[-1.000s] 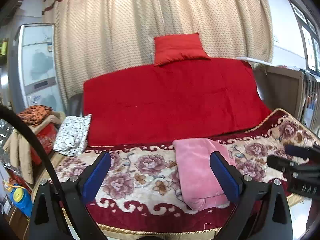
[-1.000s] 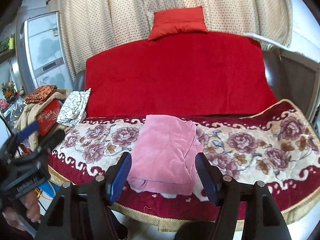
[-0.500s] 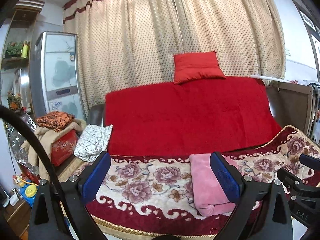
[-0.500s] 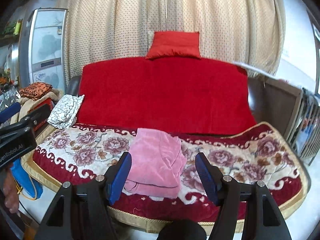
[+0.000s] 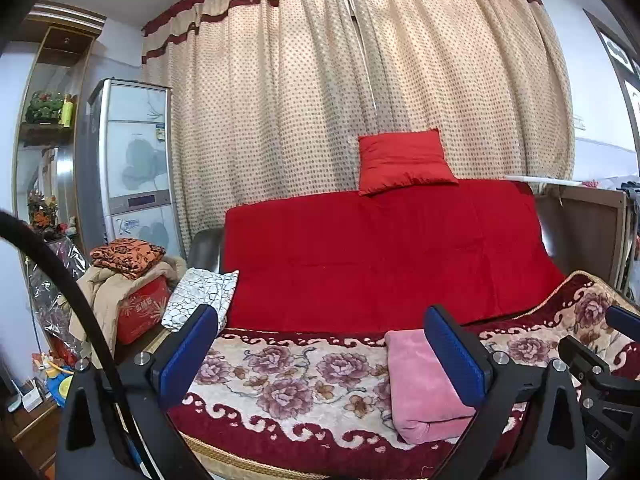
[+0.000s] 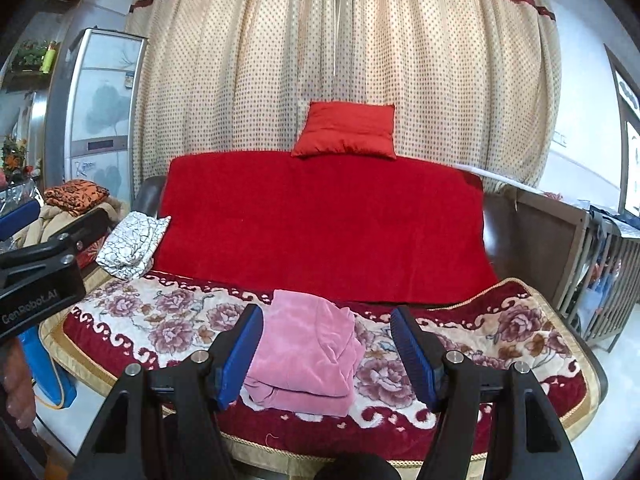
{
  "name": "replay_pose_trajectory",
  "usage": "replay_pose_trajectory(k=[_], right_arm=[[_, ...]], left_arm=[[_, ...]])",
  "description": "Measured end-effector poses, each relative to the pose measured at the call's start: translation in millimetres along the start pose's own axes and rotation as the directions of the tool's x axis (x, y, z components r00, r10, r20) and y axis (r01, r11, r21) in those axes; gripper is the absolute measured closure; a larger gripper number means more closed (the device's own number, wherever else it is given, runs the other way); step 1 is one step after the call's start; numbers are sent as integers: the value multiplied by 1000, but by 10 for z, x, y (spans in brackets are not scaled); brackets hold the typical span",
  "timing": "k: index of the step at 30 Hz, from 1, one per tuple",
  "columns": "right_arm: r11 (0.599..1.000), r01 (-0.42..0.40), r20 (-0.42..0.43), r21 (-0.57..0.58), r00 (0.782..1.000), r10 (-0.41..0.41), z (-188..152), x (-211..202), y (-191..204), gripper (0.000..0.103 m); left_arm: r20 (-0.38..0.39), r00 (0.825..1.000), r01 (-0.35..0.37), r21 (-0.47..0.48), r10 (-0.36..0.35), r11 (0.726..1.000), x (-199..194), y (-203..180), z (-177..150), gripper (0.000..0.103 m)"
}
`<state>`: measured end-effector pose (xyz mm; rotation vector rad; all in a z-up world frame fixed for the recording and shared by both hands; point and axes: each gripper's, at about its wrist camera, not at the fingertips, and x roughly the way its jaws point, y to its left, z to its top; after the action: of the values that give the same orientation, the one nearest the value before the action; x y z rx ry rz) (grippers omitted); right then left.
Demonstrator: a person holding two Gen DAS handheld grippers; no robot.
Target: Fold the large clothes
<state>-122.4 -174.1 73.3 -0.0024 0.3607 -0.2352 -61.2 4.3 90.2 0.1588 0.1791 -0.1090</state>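
One folded pink garment (image 6: 308, 352) lies on the floral sofa cover (image 6: 520, 328); left gripper (image 5: 320, 354) and right gripper (image 6: 327, 352) both gape, empty.

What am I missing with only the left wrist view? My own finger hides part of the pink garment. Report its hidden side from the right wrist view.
Observer: The pink garment lies folded on the floral cover. Its right side is bunched and a folded edge faces the front.
Operator: Report the right gripper.
Observer: The right gripper is open, short of the garment and holding nothing.
Operator: Describe my gripper from outside.
Observer: The left gripper carries a GenRobot.AI label on its body.
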Motion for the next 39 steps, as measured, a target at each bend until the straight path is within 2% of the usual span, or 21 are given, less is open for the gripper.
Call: replay_pose_trajectory(k=[8, 22, 39], right_arm=[[1000, 24, 41, -13, 999, -24, 38, -128, 47, 33], [999, 53, 57, 0, 997, -53, 46, -190, -13, 33], [997, 78, 29, 17, 997, -78, -49, -171, -147, 33]], left_arm=[[3, 1000, -19, -18, 19, 1000, -58, 64, 17, 0], [11, 1000, -21, -20, 21, 1000, -131, 36, 29, 0], [-14, 1000, 0, 6, 0, 1000, -173, -78, -18, 0]])
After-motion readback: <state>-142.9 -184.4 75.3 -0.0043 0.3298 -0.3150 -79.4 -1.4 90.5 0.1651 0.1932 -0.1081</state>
